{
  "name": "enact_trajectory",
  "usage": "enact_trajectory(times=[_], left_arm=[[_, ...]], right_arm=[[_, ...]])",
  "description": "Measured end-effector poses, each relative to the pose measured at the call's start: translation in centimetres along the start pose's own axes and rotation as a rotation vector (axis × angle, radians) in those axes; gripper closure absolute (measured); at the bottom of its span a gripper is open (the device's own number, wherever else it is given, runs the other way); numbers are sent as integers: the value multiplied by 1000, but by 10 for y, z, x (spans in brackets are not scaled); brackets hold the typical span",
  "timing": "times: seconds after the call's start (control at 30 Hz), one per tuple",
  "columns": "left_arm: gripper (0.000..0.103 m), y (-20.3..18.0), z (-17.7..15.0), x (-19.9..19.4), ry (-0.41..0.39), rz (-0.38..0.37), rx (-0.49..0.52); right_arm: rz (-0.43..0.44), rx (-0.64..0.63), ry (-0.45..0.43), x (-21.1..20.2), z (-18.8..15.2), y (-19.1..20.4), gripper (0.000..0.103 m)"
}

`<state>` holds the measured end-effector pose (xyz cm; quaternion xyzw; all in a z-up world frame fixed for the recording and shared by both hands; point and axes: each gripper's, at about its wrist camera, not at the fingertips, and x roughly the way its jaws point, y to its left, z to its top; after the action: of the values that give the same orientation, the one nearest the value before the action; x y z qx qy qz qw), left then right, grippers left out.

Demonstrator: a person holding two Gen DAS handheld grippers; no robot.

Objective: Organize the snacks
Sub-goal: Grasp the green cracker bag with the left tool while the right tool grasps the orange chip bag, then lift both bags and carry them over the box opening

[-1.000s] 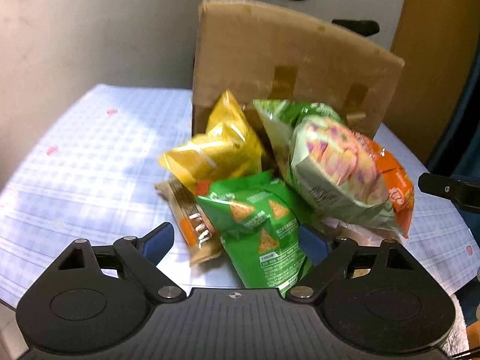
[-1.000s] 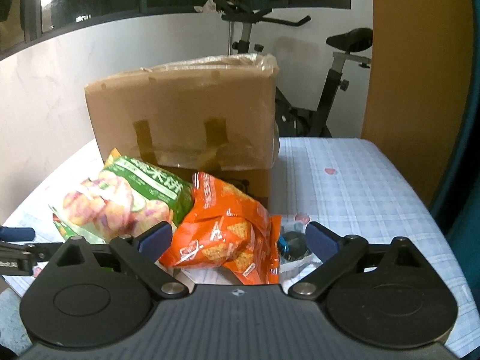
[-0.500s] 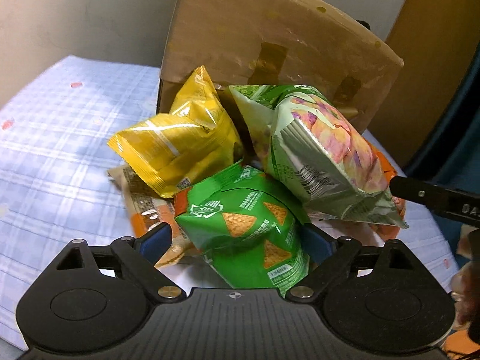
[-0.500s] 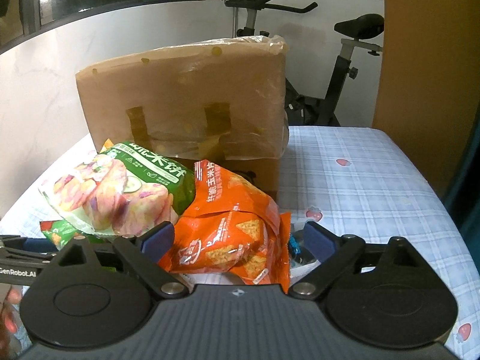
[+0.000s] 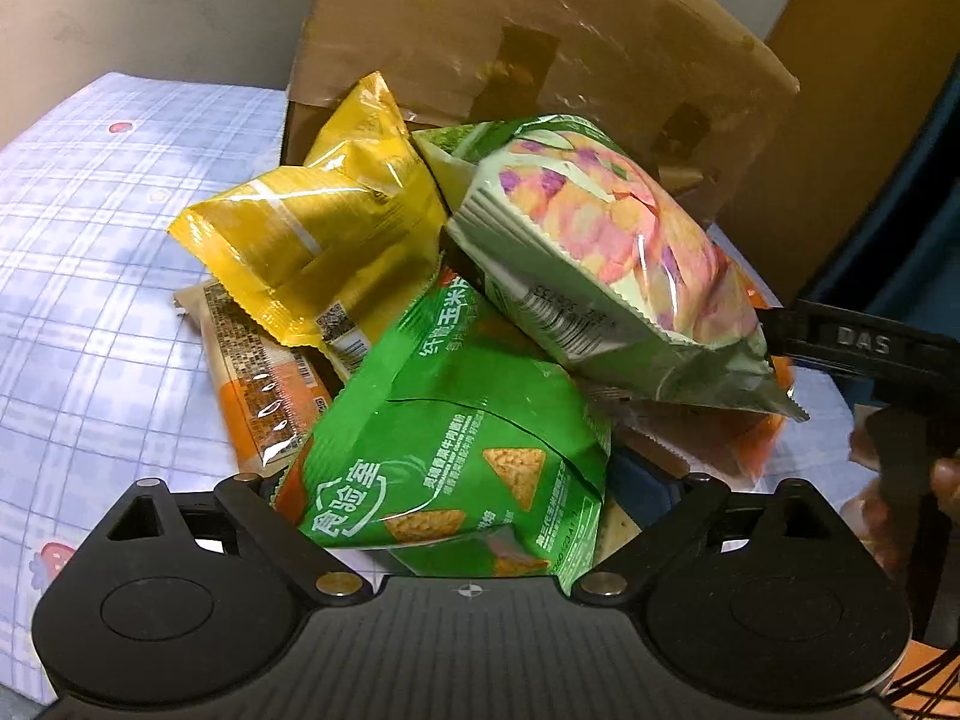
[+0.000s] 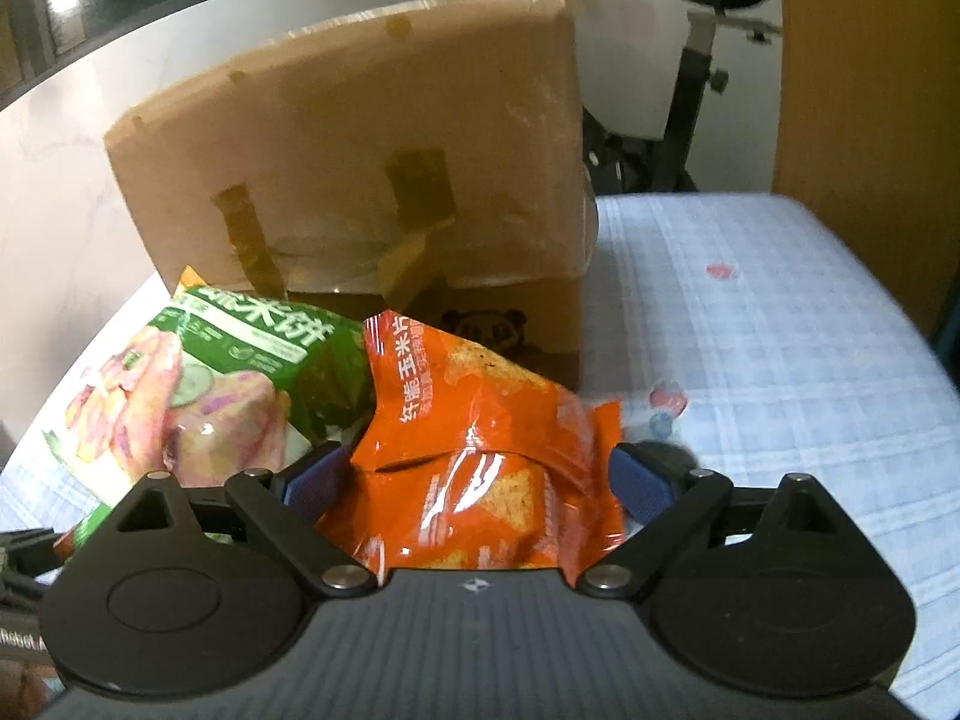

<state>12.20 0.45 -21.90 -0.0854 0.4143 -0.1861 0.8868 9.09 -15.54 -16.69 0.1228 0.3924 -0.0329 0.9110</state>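
Left claw [image 5: 456,498] opening, tilted down over green bag [image 5: 456,456].

Green chip bag [image 5: 456,444], lower centre of left wrist view: read "食验室" and "玉米". Black bar [image 5: 864,342], right edge: "DAS". Orange chip bag [image 6: 480,450], centre of right wrist view: "玉米片". Green rice-cracker bag [image 6: 240,360]: "米饼".

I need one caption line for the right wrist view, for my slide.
Right gripper, jaws wide, straddles an orange chip bag before a cardboard box.
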Motion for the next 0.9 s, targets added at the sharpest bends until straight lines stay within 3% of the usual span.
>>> enact_trajectory(times=[0.17,0.33,0.5,0.53,0.57,0.6,0.9], left_arm=[[6,-4,2,4,-5,13,22],[9,-1,4,-4,-12,1,20],[12,-5,7,-24,-57,0,44],[14,-5,8,-28,-64,2,48],[38,-6,8,-33,-72,1,53],[47,-6,7,-38,-74,6,56],[50,-3,6,-53,-57,13,18]], right_arm=[[20,79,30,14,-6,-9,6],[25,78,30,11,-10,-9,7],[48,103,15,2,-14,-14,23],[52,111,10,-1,-15,-16,26],[54,119,5,-4,-16,-18,27],[52,126,-2,-7,-16,-19,28],[22,160,-60,-34,-21,-30,31]])
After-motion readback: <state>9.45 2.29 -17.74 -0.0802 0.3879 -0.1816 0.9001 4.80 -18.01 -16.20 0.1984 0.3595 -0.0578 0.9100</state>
